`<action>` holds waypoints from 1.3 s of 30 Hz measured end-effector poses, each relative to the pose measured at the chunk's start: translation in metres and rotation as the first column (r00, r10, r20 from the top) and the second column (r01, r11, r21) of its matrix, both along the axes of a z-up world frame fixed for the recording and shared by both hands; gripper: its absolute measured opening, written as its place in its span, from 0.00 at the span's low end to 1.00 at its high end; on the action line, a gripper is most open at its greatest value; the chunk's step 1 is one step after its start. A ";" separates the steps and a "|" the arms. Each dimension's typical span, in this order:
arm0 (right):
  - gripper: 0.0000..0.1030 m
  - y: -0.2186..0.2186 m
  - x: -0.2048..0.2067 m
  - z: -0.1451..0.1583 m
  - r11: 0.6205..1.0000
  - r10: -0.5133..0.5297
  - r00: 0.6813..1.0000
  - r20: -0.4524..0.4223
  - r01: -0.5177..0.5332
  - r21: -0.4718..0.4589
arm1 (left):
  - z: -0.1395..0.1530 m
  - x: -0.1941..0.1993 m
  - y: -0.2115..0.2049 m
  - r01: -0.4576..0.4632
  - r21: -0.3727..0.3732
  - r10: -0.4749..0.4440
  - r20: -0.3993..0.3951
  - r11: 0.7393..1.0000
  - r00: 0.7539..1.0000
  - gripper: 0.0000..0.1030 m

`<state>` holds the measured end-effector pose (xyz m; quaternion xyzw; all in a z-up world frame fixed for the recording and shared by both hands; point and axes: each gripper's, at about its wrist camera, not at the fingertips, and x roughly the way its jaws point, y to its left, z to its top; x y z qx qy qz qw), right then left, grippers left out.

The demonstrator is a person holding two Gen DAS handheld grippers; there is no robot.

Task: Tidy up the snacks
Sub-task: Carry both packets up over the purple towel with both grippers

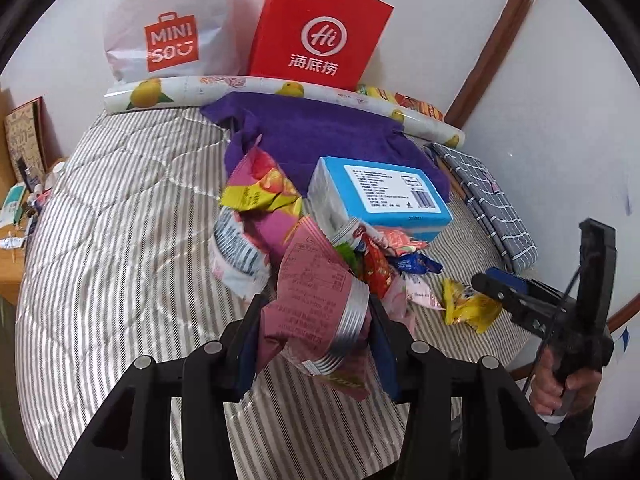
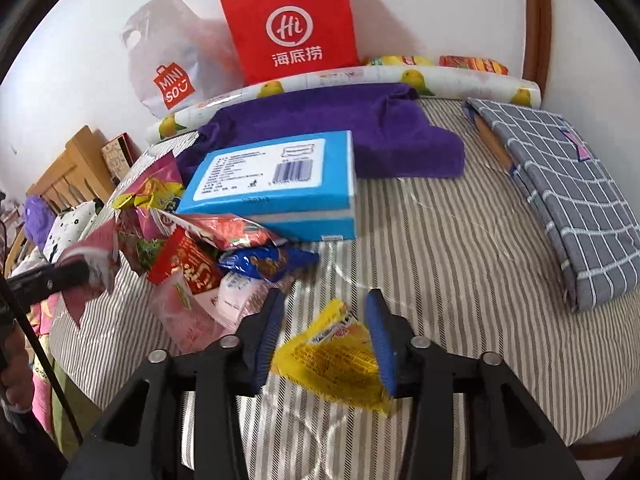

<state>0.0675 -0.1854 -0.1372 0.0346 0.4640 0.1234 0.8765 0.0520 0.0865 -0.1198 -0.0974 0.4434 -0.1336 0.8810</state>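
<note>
Left tongs are clamped on a crinkly pink snack packet, held up off the striped bed. Right tongs sit spread around a yellow snack bag; its right edge touches the right finger, but the left one stands apart, so not really gripping. The snack pile lies just ahead-left of the right tongs, right in front of the left ones. Beyond it there's a blue box, then a purple towel and a red paper bag against the wall.
</note>
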 end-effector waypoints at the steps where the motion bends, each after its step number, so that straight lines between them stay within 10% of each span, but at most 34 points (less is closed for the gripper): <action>1: 0.59 -0.001 -0.002 0.001 1.000 -0.004 1.000 0.000 0.004 -0.004 | 0.000 0.003 -0.003 0.010 -0.002 -0.010 0.002 1.000 1.000 0.45; 9: 0.68 0.012 -0.011 -0.025 0.991 0.043 0.995 -0.087 -0.054 -0.126 | 0.021 0.022 -0.022 0.089 -0.006 -0.089 0.046 0.996 0.995 0.45; 15: 0.42 0.012 -0.009 -0.036 0.991 0.031 0.994 -0.103 -0.044 -0.130 | 0.036 0.040 -0.025 0.117 -0.008 -0.116 0.073 0.993 0.991 0.45; 39: 0.38 0.019 0.086 0.090 0.998 -0.053 0.978 0.201 0.046 0.041 | 0.085 0.163 -0.023 0.120 -0.011 -0.118 0.113 0.993 0.987 0.45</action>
